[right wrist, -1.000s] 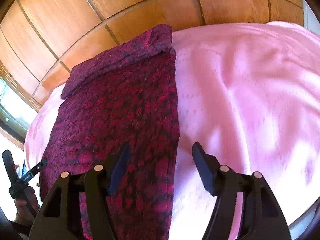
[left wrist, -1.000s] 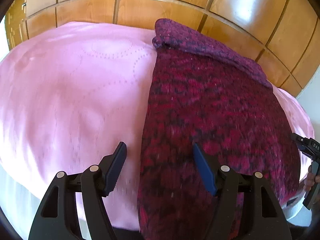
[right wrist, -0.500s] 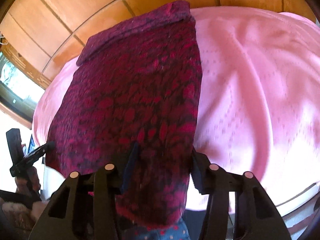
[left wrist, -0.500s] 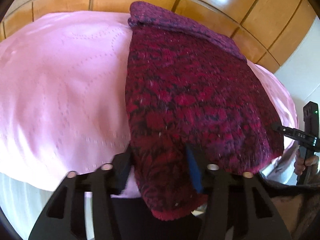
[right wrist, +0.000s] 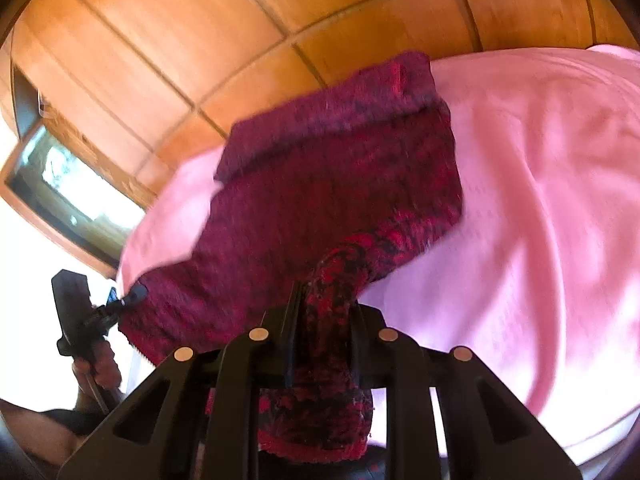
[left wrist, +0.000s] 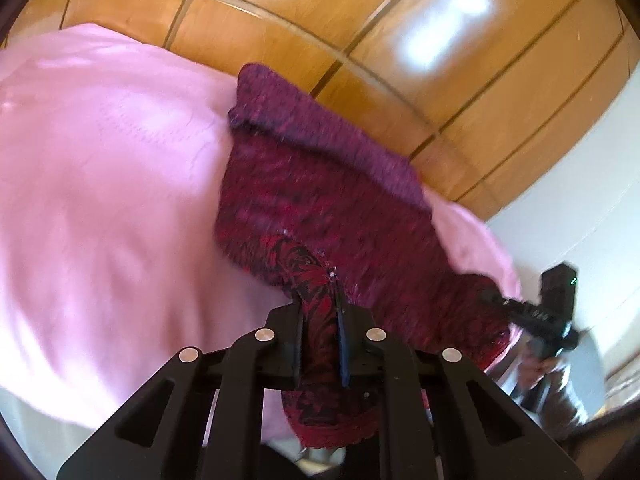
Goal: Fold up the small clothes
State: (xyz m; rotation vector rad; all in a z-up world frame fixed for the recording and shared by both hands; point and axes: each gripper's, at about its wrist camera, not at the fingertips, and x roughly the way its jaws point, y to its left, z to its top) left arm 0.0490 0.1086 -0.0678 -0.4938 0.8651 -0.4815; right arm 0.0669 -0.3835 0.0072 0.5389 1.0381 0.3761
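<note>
We record a pink bedspread (left wrist: 104, 208) filling the left of the left wrist view, with glossy wood panelling (left wrist: 304, 24) behind it. On the spread lies the dark red knitted garment (left wrist: 320, 184), its far end rolled into a thick cuff against the panelling. The near hem is gathered and raised off the spread.

The left gripper (left wrist: 320, 320) stands clamped on the near left corner of the garment: its jaws have just been closing, and bunched knit now fills the narrow gap between them, with more fabric hanging below the jaws. Further right in this view we note the right gripper (left wrist: 536, 312), small and blurred, at the opposite corner of the hem, with the person's hand (left wrist: 540, 368) beneath it.

In the right wrist view, a window frame (right wrist: 60, 192) appears at the far left, and below it the left gripper (right wrist: 132, 294) meets the garment's corner. At centre the right gripper (right wrist: 320, 312) is likewise clamped on the garment (right wrist: 340, 184); its jaws have just been closing too, and a twisted fold of knit is pinched between them, with the hem edge dangling underneath. The bedspread (right wrist: 540, 200) occupies the right. Both views show motion blur.
</note>
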